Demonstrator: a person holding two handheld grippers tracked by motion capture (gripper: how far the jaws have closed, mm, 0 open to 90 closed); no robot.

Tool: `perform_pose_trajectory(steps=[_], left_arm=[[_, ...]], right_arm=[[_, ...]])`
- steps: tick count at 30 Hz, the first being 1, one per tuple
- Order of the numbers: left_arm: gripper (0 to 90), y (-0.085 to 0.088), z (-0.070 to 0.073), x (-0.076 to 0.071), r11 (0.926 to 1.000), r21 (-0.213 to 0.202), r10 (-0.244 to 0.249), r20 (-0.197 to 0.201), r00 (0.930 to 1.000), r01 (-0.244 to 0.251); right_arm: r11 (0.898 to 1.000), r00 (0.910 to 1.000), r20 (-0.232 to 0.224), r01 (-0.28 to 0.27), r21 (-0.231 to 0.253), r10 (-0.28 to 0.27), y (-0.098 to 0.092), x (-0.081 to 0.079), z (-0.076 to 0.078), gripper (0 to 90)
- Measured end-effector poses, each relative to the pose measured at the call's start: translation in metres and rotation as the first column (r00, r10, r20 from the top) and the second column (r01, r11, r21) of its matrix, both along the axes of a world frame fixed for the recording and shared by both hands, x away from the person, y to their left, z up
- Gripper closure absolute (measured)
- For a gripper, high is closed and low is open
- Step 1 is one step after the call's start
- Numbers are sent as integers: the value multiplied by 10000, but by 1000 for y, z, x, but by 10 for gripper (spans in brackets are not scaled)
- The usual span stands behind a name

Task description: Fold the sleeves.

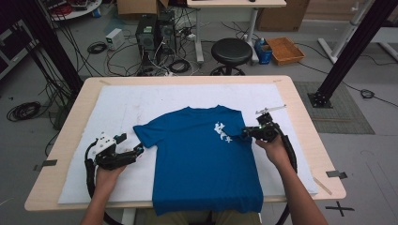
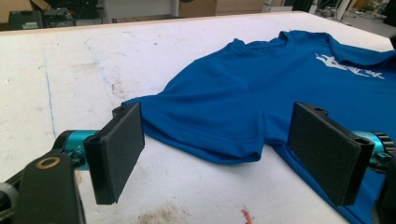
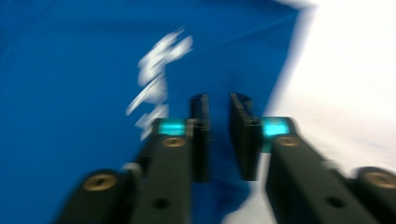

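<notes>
A blue T-shirt lies flat on the white mat that covers the table, toward the mat's near edge, its hem hanging just over that edge and its collar pointing to the far side. The left gripper rests near the mat's left edge, jaws spread wide on either side of the shirt's left sleeve without pressing it. The right gripper sits over the shirt's right sleeve, beside the white print, jaws drawn almost together; the blur hides whether cloth is pinched.

L gripper open – R gripper near-closed
</notes>
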State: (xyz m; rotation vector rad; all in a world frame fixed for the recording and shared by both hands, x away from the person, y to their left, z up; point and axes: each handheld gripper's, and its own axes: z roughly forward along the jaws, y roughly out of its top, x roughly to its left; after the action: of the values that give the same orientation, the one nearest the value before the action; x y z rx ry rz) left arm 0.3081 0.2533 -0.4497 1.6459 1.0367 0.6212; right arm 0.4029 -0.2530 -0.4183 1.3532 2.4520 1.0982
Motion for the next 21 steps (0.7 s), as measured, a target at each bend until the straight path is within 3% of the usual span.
perform_pose_trajectory(steps=[1, 2, 3, 4, 5, 6, 7, 8, 9, 11, 12, 13, 14, 15, 16, 17, 18, 19, 21], left_arm=[[188, 0, 0, 0, 10000, 1, 31, -13, 10000, -31], [188, 0, 0, 0, 10000, 1, 31, -13, 10000, -31], [188, 0, 0, 0, 10000, 37, 41, -18, 10000, -41], [188, -1, 0, 0, 10000, 55, 32, 0, 10000, -32], [188, -1, 0, 0, 9999, 93, 45, -26, 10000, -45], [188, -1, 0, 0, 9999, 93, 45, -26, 10000, -45], [188, -2, 0, 0, 9999, 139, 55, -19, 10000, -55], [189, -1, 0, 0, 9999, 158, 64, -41, 10000, -63], [188, -1, 0, 0, 9999, 127, 83, -59, 9999, -83], [192, -1, 0, 1, 9999, 96, 119, -68, 9999, -119], [206, -1, 0, 1, 9999, 96, 119, -68, 9999, -119], [214, -1, 0, 1, 9998, 40, 219, -82, 9997, -218], [215, -1, 0, 1, 9998, 40, 219, -82, 9997, -218], [215, -1, 0, 1, 9996, 84, 276, -101, 9996, -275], [215, -2, 0, 1, 9994, 129, 310, -110, 9995, -308], [215, -3, 0, 1, 9990, 214, 387, -172, 9991, -383], [215, -3, 0, 1, 9990, 214, 387, -172, 9991, -383], [215, -5, 1, 2, 9973, 473, 572, -280, 9980, -558], [216, -7, 1, 4, 9964, 580, 650, -400, 9971, -626]], right_arm=[[9985, 9988, -23, -480, -249, 479, 5, -4, -2, 873], [9985, 9988, -23, -480, -249, 479, 5, -4, -2, 873], [9898, 9938, -190, -1109, -890, 1096, 16, -10, -8, 879], [9898, 9938, -190, -1109, -890, 1096, 16, -10, -8, 879], [9822, 9921, -116, -1256, -1395, 1252, 23, -13, -13, 870], [9822, 9921, -116, -1256, -1395, 1252, 23, -13, -13, 870], [9873, 9908, -108, -1354, -838, 1349, 20, -13, -13, 756], [9887, 9906, 27, -1362, -626, 1367, 18, -14, -12, 731], [9918, 9918, 400, -1198, -444, 1216, 14, -17, -9, 713], [9991, 9893, 1404, -414, 90, 397, 2, -25, -1, 573], [9991, 9893, 1404, -414, 90, 397, 2, -25, -1, 573], [9980, 9755, 2135, 437, 467, -527, -12, -32, 5, 444], [9980, 9755, 2135, 437, 467, -527, -12, -32, 5, 444], [9959, 9666, 2432, 678, 607, -807, -19, -36, 6, 411], [9940, 9557, 2750, 927, 576, -1051, -25, -40, 5, 332], [9904, 9367, 3221, 1355, 276, -1372, -34, -46, 3, 257], [9904, 9367, 3221, 1355, 276, -1372, -34, -46, 3, 257], [9861, 9241, 3458, 1637, 268, -1628, -42, -52, -2, 198], [9856, 9188, 3574, 1647, 384, -1674, -47, -55, -7, 198]])
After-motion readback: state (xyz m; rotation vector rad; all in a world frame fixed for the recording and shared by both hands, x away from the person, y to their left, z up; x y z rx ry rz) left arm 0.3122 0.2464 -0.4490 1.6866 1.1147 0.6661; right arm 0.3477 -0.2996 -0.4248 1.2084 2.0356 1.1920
